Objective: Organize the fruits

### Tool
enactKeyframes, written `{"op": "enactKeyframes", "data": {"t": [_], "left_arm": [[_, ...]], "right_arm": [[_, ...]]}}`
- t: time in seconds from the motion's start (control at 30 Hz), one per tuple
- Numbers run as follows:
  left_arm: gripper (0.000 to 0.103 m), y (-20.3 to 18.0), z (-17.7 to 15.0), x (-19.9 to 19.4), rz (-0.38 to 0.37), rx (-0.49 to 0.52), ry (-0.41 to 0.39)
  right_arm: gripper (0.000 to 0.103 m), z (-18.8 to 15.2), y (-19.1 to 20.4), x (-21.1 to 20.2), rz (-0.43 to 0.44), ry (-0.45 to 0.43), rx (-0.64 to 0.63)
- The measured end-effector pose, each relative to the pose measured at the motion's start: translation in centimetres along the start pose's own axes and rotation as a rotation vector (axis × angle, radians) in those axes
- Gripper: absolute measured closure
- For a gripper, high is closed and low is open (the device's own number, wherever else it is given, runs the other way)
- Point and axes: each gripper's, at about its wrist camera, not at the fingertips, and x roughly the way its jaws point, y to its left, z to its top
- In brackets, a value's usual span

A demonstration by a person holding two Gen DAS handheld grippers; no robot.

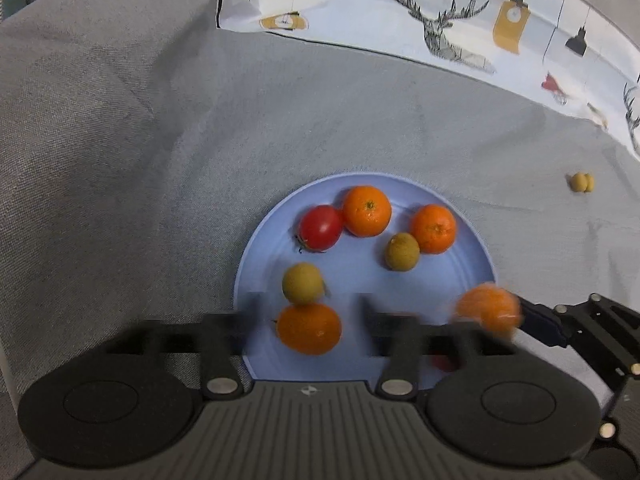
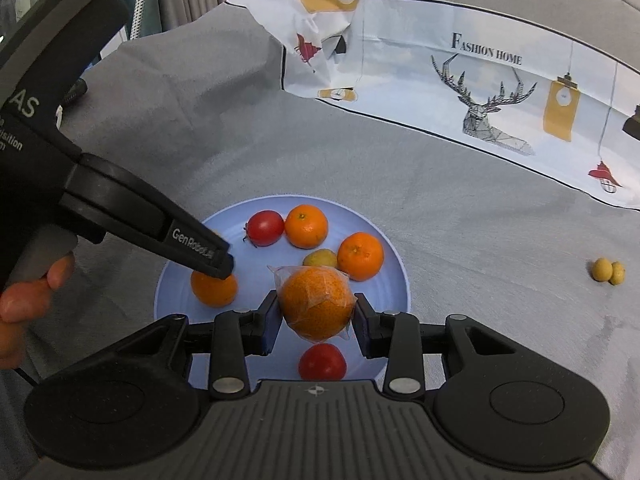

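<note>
**One wrapped orange over the plate**

One wrapped orange (image 2: 317, 304) sits clamped between the right gripper (image 2: 316, 322) jaws, hanging above the plate (image 2: 394, 264) near its 6 o'clock rim, directly over a tomato (image 2: 322, 362). The left gripper (image 1: 308, 316) has its jaws spread apart around a bare orange (image 1: 309, 328) at the plate's 8 o'clock. Two small fruits (image 2: 608, 271) lie apart on the grey cloth (image 2: 480, 240) at 3 o'clock, nearer the right hand.
</note>
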Motion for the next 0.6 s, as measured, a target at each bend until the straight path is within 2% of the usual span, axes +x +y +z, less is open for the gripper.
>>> {"op": "enactKeyframes", "data": {"t": [0.03, 0.07, 0.13, 0.2, 0.3, 0.6], "left_arm": [[0.0, 0.1, -0.1, -0.4, 0.002, -0.01, -0.015], [0.0, 0.2, -0.3, -1.2, 0.0, -0.017, -0.044], [0.0, 0.0, -0.7, -2.1, -0.004, 0.005, -0.044], [0.0, -0.2, -1.5, -3.1, -0.006, 0.011, -0.038], [0.0, -0.4, -3.3, -5.2, -0.02, 0.013, -0.046], [0.0, -0.7, -8.6, -12.0, -0.018, -0.027, -0.1]], "right_arm": [[0.051, 0.1, 0.0, 0.0, 0.003, 0.003, -0.001], [0.046, 0.1, 0.1, -0.1, 0.01, 0.006, -0.007], [0.025, 0.1, 0.3, -0.9, 0.007, 0.0, -0.019], [0.019, -0.1, 0.4, -2.2, -0.002, -0.006, -0.035], [0.015, -0.9, 0.5, -4.4, -0.005, -0.001, -0.039], [0.011, -3.6, 1.6, -12.0, -0.021, -0.009, 0.074]]}}
